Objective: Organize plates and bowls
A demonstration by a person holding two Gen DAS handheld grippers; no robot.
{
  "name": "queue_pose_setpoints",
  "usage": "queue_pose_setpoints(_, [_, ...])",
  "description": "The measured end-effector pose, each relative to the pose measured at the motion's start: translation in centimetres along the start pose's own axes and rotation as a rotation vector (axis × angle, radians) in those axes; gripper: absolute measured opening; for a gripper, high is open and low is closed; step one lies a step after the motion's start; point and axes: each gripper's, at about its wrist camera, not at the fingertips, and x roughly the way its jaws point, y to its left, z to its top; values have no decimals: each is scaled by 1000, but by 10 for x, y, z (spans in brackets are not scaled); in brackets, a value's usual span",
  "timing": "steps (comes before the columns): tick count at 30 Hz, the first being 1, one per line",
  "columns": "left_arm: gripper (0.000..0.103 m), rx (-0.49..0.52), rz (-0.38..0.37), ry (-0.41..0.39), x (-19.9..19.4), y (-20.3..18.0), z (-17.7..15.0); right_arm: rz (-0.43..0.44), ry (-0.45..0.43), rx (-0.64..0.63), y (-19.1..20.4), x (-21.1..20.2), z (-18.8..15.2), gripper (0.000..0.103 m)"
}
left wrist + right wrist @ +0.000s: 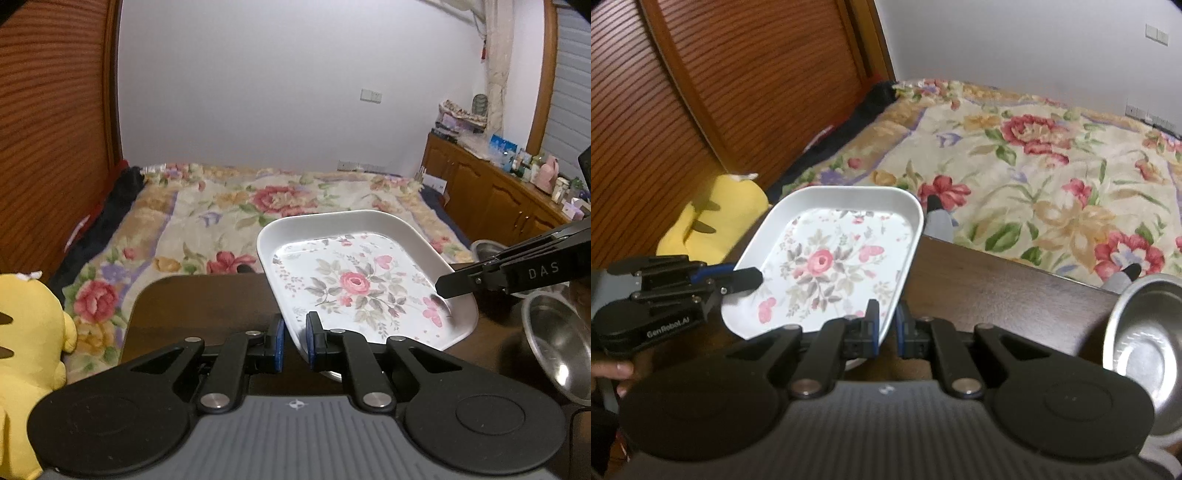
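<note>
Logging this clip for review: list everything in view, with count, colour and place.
tray: one, white with pink flowers, tilted above the table, gripped at two edges
table: one, dark brown, under the tray
bowls: at least two, steel, right end of table
plush toy: one, yellow, left of table
bed cover: one, floral, behind table
cabinet: one, brown wood, far right, small items on top
left tongs: black, blue pads, shut on tray's near edge
right tongs: black, shut on tray's opposite edge
hand: one, behind left tongs

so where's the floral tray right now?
The floral tray is tilted above the dark table, held between both grippers: left gripper on its near-left rim, right gripper on the opposite rim, steel bowls beside it.
</note>
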Motion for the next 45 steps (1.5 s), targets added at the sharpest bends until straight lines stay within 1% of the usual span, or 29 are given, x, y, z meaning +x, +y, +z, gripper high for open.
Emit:
queue_pose_setpoints(9, [14,30,-11,-40,-43,-22,-8,-17,-63,-24,16,-48,-14,10])
queue_pose_setpoints(18, [14,71,-18,-56,-78,-43,-26,-39,-85,-35,25,-81,-42,11])
queue_pose_setpoints(22, [14,70,-23,-57,-91,-48,-33,-35,-87,-43,32,-92,-55,11])
queue_pose_setpoints(33, [14,104,-39,-49,-114,-59,-46,-31,-73,-57,40,-112,-78,11])
queue_pose_setpoints(45, [14,95,-54,-20,-130,-67,-78,0,-59,-53,49,-123,-111,12])
